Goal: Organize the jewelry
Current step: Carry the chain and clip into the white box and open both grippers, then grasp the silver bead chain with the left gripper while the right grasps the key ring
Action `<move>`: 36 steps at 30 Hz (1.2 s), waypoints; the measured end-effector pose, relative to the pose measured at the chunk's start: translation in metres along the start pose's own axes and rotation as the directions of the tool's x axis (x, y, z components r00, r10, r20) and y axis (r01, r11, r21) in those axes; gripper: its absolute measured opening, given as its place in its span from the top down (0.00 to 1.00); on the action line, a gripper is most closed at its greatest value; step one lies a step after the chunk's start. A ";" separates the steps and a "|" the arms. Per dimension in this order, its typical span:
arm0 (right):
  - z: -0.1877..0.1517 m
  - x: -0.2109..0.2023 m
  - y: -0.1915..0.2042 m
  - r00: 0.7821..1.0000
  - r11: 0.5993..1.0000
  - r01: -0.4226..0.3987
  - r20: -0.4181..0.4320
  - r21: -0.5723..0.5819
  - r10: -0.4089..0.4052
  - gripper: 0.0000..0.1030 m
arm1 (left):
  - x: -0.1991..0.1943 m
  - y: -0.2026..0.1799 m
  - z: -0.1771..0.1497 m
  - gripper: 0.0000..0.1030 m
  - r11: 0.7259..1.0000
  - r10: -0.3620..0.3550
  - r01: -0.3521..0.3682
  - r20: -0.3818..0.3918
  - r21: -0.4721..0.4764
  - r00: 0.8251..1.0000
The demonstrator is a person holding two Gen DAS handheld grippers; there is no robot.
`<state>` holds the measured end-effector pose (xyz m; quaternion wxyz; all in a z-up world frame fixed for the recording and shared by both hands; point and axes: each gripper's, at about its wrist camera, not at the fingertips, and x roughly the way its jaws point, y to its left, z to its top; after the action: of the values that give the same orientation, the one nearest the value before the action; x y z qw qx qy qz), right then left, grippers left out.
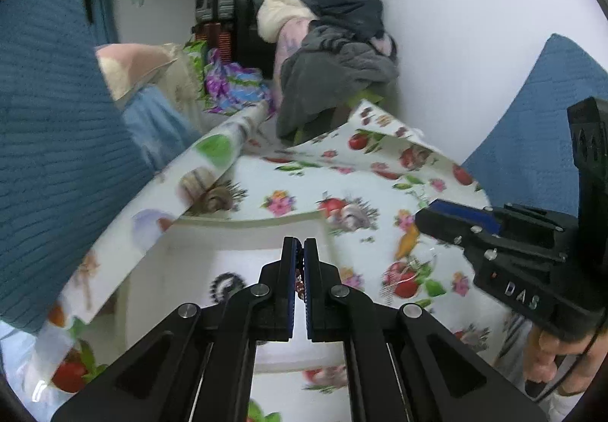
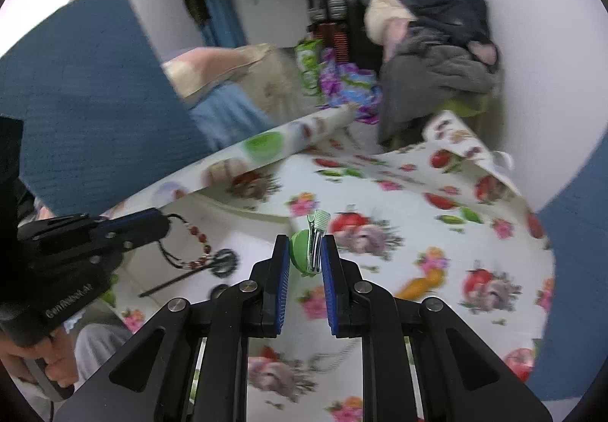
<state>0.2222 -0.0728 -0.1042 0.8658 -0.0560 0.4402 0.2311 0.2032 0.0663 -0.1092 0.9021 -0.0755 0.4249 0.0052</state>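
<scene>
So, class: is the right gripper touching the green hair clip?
Touching. The right wrist view shows the green hair clip pinched between the right gripper's blue pads, with no gap on either side.

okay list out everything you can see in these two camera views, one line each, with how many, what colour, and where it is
beaded necklace: one, red, black and white beads, hanging from the left gripper over the white tray
hair clip: one, green with a clear toothed end, between the right gripper's pads
white tray: one, white, on the table's near left
dark round pieces: two, black, in the tray, too blurred to identify
tablecloth: one, white with fruit and flower print, covering the table
clothes pile: one, grey, navy and cream, behind the table
left gripper: one, black, shut on the necklace
right gripper: one, black, shut on the clip
</scene>
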 end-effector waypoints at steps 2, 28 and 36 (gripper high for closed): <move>-0.002 0.014 0.020 0.999 0.999 -0.033 -0.024 -0.014 0.033 0.86 | 0.002 0.011 -0.008 0.98 1.000 0.014 -0.014 -0.012 -0.003 1.000; -0.029 0.064 0.040 0.978 0.987 -0.160 -0.133 0.012 0.160 0.67 | 0.029 0.060 -0.049 0.48 0.987 0.031 -0.044 -0.086 -0.155 0.996; -0.007 0.010 -0.010 0.992 0.992 -0.122 -0.012 -0.003 0.122 0.65 | 0.027 0.018 -0.035 0.44 0.993 -0.034 0.029 -0.041 -0.117 0.999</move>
<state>0.2270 -0.0806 -0.1172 0.8473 -0.0319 0.4475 0.2842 0.1926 0.0774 -0.1541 0.8867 -0.1349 0.4419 0.0144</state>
